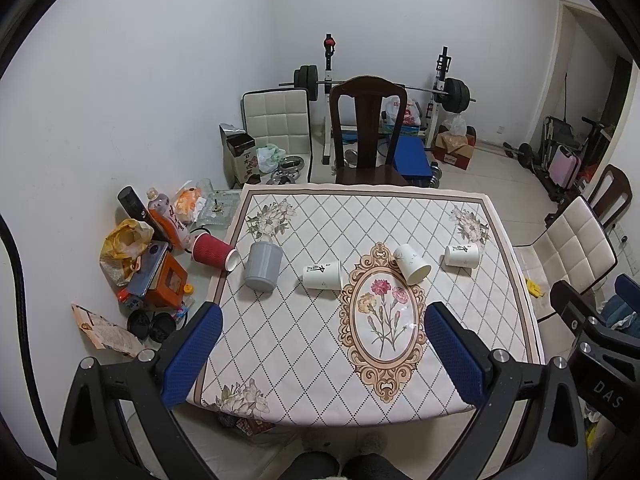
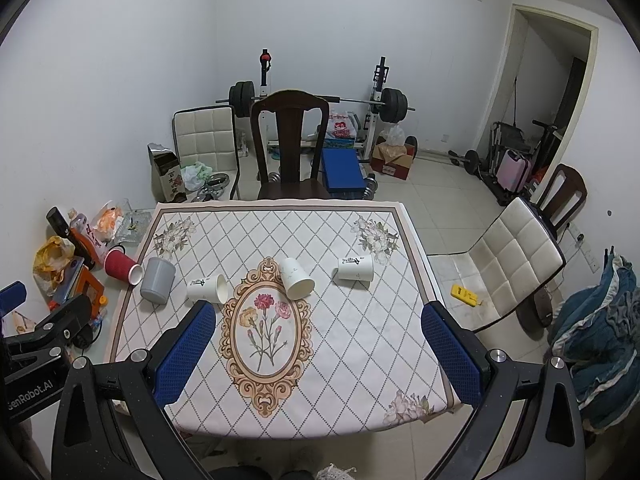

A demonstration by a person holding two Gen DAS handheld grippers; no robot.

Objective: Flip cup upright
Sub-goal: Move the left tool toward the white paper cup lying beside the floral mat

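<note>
Cups (image 1: 322, 275) on their sides well beyond both wide-open, empty tools (image 1: 320, 354) (image 2: 318, 350).

Around the table (image 2: 280, 408) with its flowered cloth: three white paper cups (image 2: 207, 288) (image 2: 295, 279) (image 2: 355, 269), one red cup (image 2: 122, 268), one gray cup (image 2: 157, 280), one dark wooden chair (image 2: 290, 148) behind, two white padded chairs (image 2: 206, 136) (image 2: 508, 256), and two open grippers (image 1: 320, 350) (image 2: 318, 350).

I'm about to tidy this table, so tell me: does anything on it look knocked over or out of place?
Yes. A red cup, and three white paper cups, lie tipped on their sides in a row. The grey cup among them stands upside down.
</note>
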